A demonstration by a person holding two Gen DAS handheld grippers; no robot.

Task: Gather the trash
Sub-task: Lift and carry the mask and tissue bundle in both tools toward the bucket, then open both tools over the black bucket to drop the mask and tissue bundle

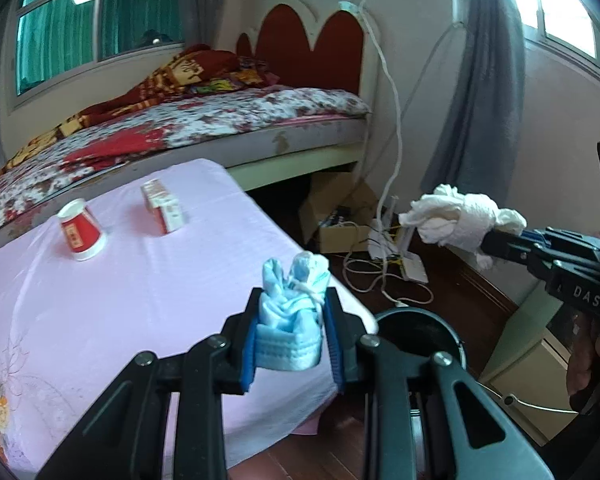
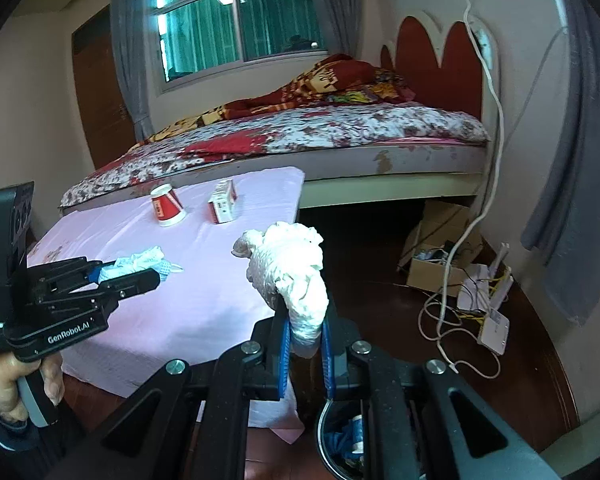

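My left gripper [image 1: 291, 320] is shut on a crumpled blue face mask [image 1: 292, 312], held above the pink-clothed table's [image 1: 120, 300] right edge. It also shows in the right wrist view [image 2: 140, 270] with the mask [image 2: 140, 260]. My right gripper [image 2: 305, 336] is shut on a wad of white tissue [image 2: 292, 268], held off the table's edge above the floor; in the left wrist view the tissue [image 1: 456, 220] shows at right. A dark round bin [image 1: 420, 332] stands on the floor by the table; its rim [image 2: 324, 432] shows below my right gripper. A red paper cup [image 1: 80, 234] and a red-white small box [image 1: 164, 208] stand on the table.
A bed [image 1: 180, 128] with a patterned quilt lies behind the table. A cardboard box [image 2: 440, 256], white cables [image 2: 448, 320] and routers [image 2: 494, 328] sit on the wooden floor at right. Grey curtains [image 1: 480, 100] hang by the wall.
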